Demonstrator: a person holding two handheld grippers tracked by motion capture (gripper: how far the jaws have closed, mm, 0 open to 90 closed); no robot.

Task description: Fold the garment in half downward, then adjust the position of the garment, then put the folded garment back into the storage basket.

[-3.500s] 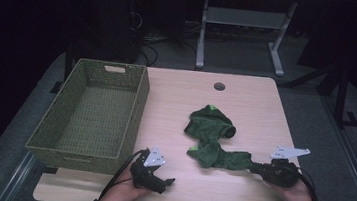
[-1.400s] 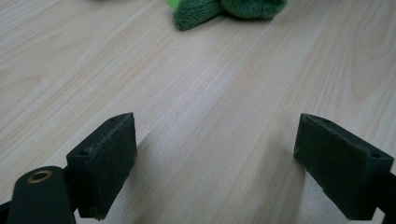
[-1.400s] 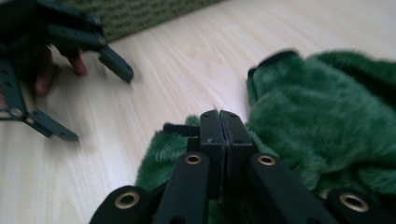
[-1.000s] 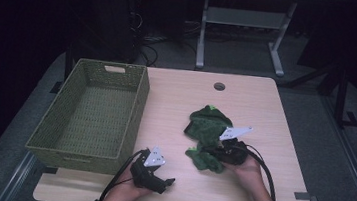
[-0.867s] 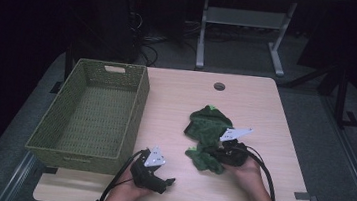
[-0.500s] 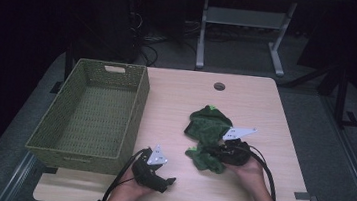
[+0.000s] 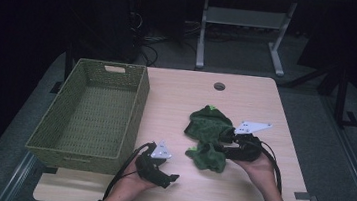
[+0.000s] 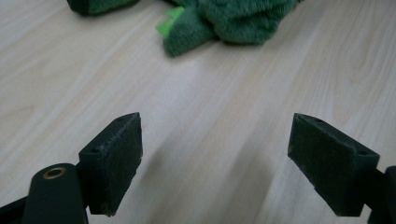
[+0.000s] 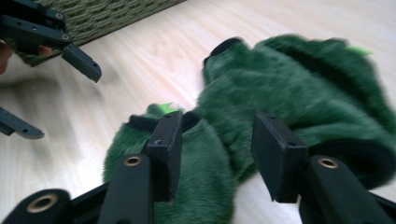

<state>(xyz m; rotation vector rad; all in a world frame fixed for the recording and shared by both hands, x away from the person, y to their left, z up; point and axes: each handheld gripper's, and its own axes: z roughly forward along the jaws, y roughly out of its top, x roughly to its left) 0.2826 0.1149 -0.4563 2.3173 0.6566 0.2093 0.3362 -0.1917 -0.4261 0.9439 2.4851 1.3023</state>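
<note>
Pale wood table (image 7: pixel 176 100) stands in a dark room, with cables and a metal stand on the floor beyond its far edge. Green woven basket (image 7: pixel 92 114) sits empty on the left half, its right wall near the table's middle. Green plush garment (image 7: pixel 208 134) lies bunched right of centre, well apart from the basket.

Right gripper (image 7: pixel 222 145) is at the garment's near right side; its jaws have just been opening and now stand partly apart, with folded plush between them in the right gripper view (image 9: pixel 219 140). Whether the pads press the fabric cannot be told for certain; they appear to have let go. Left gripper (image 7: pixel 171 178) rests near the table's near edge, jaws wide apart over bare wood, holding nothing (image 8: pixel 215 158).

Judgement: a fold has been laid and released. The next move calls for a fresh grip on the garment, either to fold again or to carry it left to the basket.

Open wood lies between garment and basket; the near and right edges are close to both hands
</note>
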